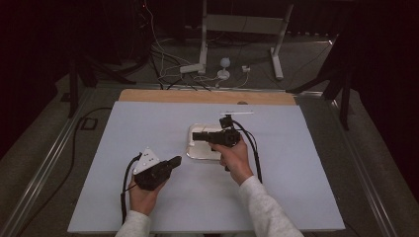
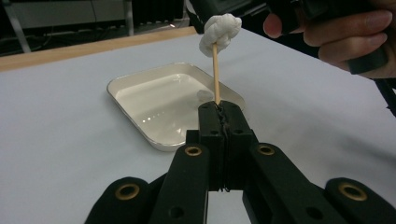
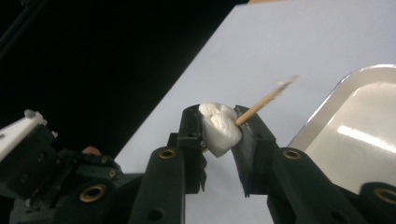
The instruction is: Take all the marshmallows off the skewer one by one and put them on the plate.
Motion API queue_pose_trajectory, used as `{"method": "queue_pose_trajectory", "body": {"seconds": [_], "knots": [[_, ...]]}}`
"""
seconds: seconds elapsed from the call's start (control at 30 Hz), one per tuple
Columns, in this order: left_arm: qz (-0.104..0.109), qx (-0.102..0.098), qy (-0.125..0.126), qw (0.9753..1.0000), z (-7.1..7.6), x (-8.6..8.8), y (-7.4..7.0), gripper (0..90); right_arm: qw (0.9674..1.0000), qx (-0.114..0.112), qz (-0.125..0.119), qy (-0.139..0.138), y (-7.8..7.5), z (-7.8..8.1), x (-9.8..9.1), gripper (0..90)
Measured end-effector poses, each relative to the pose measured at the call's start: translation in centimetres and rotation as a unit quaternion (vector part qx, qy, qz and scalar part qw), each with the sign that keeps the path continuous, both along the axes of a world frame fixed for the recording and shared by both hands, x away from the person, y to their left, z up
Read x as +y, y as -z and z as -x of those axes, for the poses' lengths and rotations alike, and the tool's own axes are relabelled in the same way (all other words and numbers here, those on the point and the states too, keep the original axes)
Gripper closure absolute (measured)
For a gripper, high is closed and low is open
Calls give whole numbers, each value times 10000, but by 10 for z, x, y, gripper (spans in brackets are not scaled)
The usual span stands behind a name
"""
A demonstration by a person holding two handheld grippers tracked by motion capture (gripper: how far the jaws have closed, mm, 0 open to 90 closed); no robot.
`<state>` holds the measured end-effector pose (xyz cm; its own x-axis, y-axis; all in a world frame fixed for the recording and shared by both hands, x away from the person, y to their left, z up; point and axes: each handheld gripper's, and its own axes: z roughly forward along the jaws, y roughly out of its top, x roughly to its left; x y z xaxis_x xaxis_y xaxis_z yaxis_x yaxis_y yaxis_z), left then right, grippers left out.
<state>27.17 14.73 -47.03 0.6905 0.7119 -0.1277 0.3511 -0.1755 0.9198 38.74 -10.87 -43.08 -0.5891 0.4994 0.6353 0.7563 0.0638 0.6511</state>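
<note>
Above the white tray point(image 2: 140, 121): left tongs point(image 2: 219, 109) clamped on a skewer point(image 2: 215, 74), right tongs point(image 3: 219, 123) squeezing its marshmallow point(image 3: 219, 128). Risk: snapped skewer, torn marshmallow under hard pull.

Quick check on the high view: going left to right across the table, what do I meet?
Left tongs → tray → right hand, holding the right tongs over the tray.
</note>
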Motion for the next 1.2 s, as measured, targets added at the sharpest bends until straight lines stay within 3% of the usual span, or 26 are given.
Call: {"method": "queue_pose_trajectory", "body": {"seconds": [0.4,0.43,0.5,0.6,0.83,1.2], "knots": [[-15,-92,4,10000,2,3,-2,900,9993,-239,-98,265,-12,1,-3,778],[-42,-94,5,9999,2,3,-2,900,9985,-260,-170,447,-13,0,-7,787],[-12,-79,31,10000,3,4,-2,900,9980,-260,-205,530,-14,-2,-12,791],[-95,-90,71,9999,2,0,-1,900,9974,-427,-32,578,-18,-2,-16,798],[-170,-86,100,9998,3,2,-1,900,9968,-443,26,658,-18,-4,-20,806],[-306,-72,118,9994,4,-1,0,900,9937,-653,198,885,-18,-1,-24,831]]}}
